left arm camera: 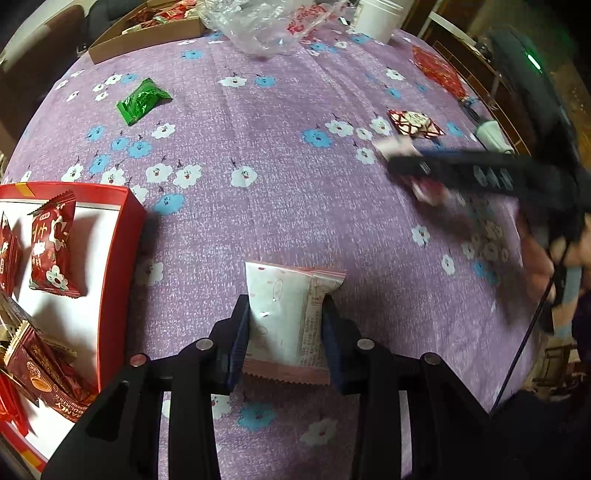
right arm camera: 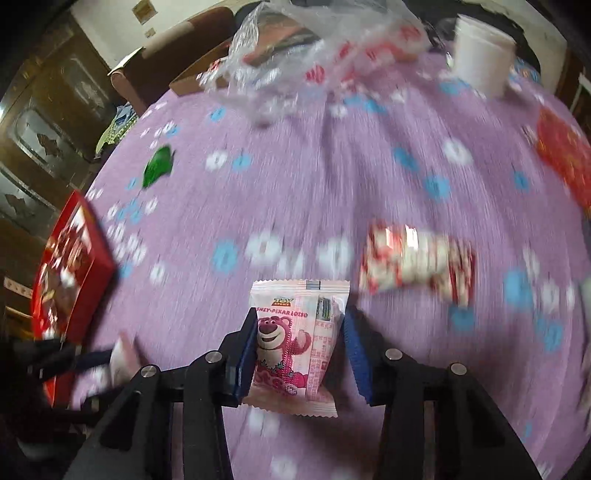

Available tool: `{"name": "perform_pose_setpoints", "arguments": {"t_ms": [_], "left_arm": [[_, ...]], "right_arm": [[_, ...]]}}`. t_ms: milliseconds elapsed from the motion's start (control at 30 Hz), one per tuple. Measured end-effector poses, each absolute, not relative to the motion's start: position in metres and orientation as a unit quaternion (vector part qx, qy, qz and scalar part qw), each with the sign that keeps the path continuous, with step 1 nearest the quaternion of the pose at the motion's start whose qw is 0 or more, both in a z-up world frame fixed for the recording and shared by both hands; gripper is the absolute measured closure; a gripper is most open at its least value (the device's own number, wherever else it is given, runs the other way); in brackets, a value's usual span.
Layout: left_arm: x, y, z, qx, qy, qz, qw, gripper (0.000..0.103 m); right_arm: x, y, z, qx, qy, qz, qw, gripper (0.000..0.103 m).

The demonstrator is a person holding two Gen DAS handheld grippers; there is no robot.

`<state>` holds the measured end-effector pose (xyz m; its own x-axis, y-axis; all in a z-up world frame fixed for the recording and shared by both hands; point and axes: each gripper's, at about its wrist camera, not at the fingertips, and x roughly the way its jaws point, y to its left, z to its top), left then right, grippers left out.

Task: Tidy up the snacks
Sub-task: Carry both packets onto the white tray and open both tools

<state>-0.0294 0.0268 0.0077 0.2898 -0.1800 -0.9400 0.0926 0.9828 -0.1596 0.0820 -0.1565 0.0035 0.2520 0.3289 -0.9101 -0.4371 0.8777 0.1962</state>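
Observation:
My left gripper [left arm camera: 286, 325] is shut on a pale pink snack packet [left arm camera: 284, 314], held above the purple flowered tablecloth [left arm camera: 277, 166] just right of the red box [left arm camera: 125, 258]. My right gripper [right arm camera: 301, 345] is shut on a pink Lotso bear packet [right arm camera: 291, 343]; it also shows blurred at the right of the left wrist view [left arm camera: 417, 173]. The red box [right arm camera: 81, 266] holds several red snack packets [left arm camera: 51, 247]. A green packet [left arm camera: 142, 99] lies far left on the cloth, and a red-and-white packet [left arm camera: 415, 123] lies far right, also in the right wrist view [right arm camera: 417, 262].
A cardboard box [left arm camera: 144, 37] with snacks, a crumpled clear plastic bag [left arm camera: 266, 26] and a white tub [left arm camera: 376, 18] stand at the table's far side. A red round item [left arm camera: 439, 72] lies at the right edge. A white plug [left arm camera: 491, 133] lies near it.

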Motion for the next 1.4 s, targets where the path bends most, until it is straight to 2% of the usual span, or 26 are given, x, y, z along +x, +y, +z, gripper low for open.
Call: {"name": "perform_pose_setpoints", "arguments": {"t_ms": [233, 433, 900, 1400], "left_arm": [[-0.043, 0.032, 0.014, -0.038, 0.596, -0.093, 0.797, 0.07], [-0.044, 0.036, 0.022, -0.034, 0.593, -0.092, 0.799, 0.07], [-0.058, 0.053, 0.064, 0.025, 0.532, -0.032, 0.846, 0.07], [-0.077, 0.095, 0.08, 0.005, 0.505, 0.026, 0.862, 0.07]], "right_arm": [[0.018, -0.171, 0.002, 0.005, 0.579, 0.259, 0.773, 0.058], [0.003, -0.152, 0.011, 0.029, 0.582, 0.274, 0.765, 0.058], [-0.003, -0.107, 0.028, -0.002, 0.56, 0.309, 0.769, 0.058], [-0.017, -0.066, 0.038, -0.036, 0.552, 0.339, 0.761, 0.058]]}}
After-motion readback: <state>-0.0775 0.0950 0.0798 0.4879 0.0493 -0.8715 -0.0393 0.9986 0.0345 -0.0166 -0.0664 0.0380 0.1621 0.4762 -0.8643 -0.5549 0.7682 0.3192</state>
